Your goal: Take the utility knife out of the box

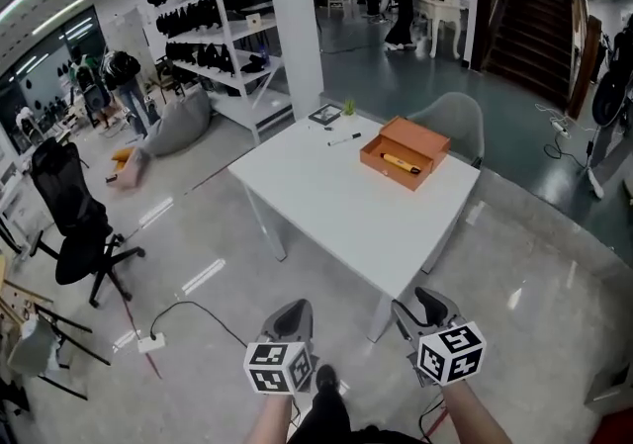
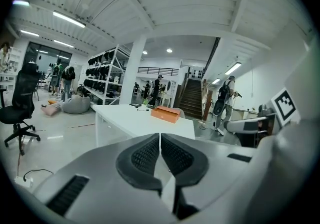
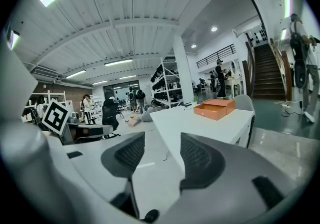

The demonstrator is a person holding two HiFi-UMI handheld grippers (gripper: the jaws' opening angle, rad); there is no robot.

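item: utility knife (image 1: 399,163). yellow, slim; laid inside the open orange box (image 1: 404,151), its lid folded back on the far side. the box is set toward the far right corner of the white counter (image 1: 336,205). the knife's long axis is judged to run with the box's long side, from upper left to lower right in the head view.

item: left gripper (image 1: 294,313). held low at the near edge of the counter, well apart from the box. jaws are seen closed pad to pad in the left gripper view, with nothing between them.

item: right gripper (image 1: 427,306). held beside the left one, also well short of the box. jaws are spread wide and nothing is held; only floor and counter edge are seen through the gap.

relation: the box lies ahead and to the right of both grippers, across most of the counter. the right gripper is judged the nearer, and its jaws are already parted for a grasp across the knife's narrow width.

other: a marker pen (image 1: 344,139) and a small plant (image 1: 348,108) are noted on the far counter edge.
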